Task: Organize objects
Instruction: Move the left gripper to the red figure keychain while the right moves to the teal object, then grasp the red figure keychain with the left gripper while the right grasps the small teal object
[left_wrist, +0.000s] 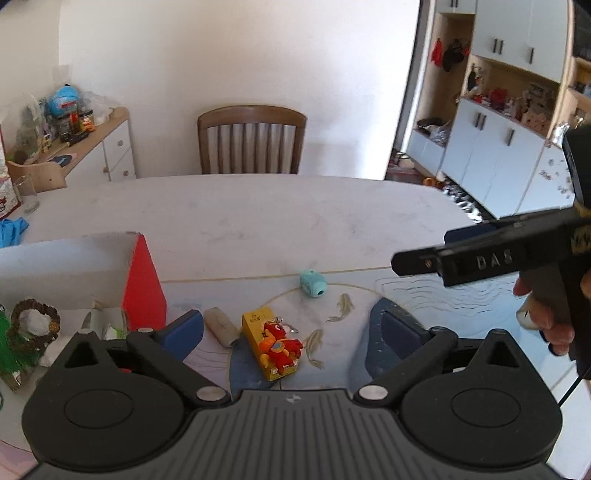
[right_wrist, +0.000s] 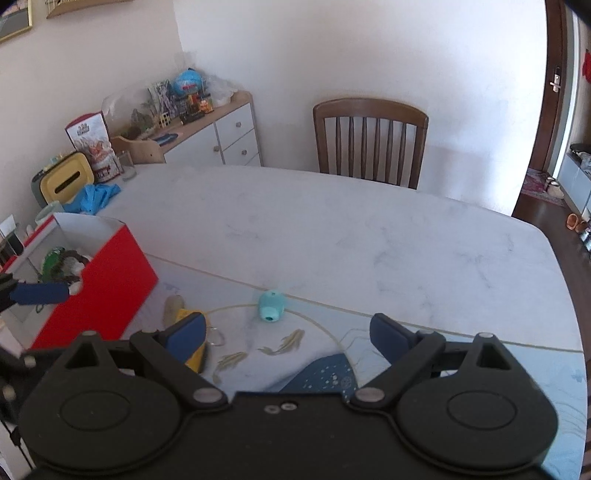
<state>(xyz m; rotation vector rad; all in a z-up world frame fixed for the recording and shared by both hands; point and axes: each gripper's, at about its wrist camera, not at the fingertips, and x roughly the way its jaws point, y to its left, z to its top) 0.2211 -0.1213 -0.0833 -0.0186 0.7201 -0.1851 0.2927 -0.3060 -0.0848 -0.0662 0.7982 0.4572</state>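
Note:
My left gripper stands open low over the table, a yellow carton with a red dragon plush keychain on it lying between its blue pads, untouched. A beige cylinder lies just left of the carton. Further back sits a teal toy. My right gripper is open and empty; the teal toy lies just beyond it, and its left finger hides part of the yellow carton. A red box at the left holds a bead bracelet.
A fish-patterned mat covers the near part of the marble table. A wooden chair stands at the far side. A glass, blue cloth and yellow tissue holder sit at the far left. A hand holds the right gripper.

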